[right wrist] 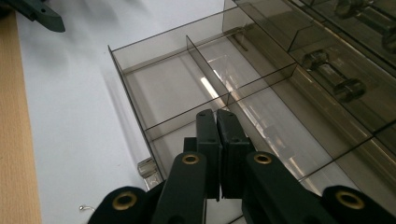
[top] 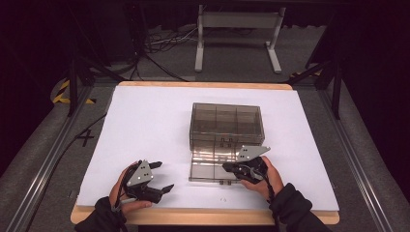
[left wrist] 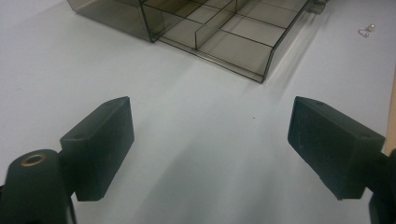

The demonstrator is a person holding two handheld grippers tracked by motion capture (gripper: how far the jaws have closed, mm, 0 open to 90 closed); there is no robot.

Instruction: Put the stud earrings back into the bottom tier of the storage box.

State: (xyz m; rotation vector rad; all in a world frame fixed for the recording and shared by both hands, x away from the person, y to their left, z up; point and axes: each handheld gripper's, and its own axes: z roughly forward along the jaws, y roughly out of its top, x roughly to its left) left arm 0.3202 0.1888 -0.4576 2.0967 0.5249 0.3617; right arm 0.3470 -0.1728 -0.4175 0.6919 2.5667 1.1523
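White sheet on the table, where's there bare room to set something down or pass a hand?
The white sheet lies bare left of the smoky drawer box, up to the left gripper, and right of the box toward the edge. It is crowded in front of the box: the pulled-out drawer and right gripper.

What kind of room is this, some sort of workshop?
Probably a lab recording booth: dark walls, a table under white paper, cables on the floor, and a person holding tongs beside a smoky plastic drawer box.

One compartment box (top: 226, 124), two grippers.
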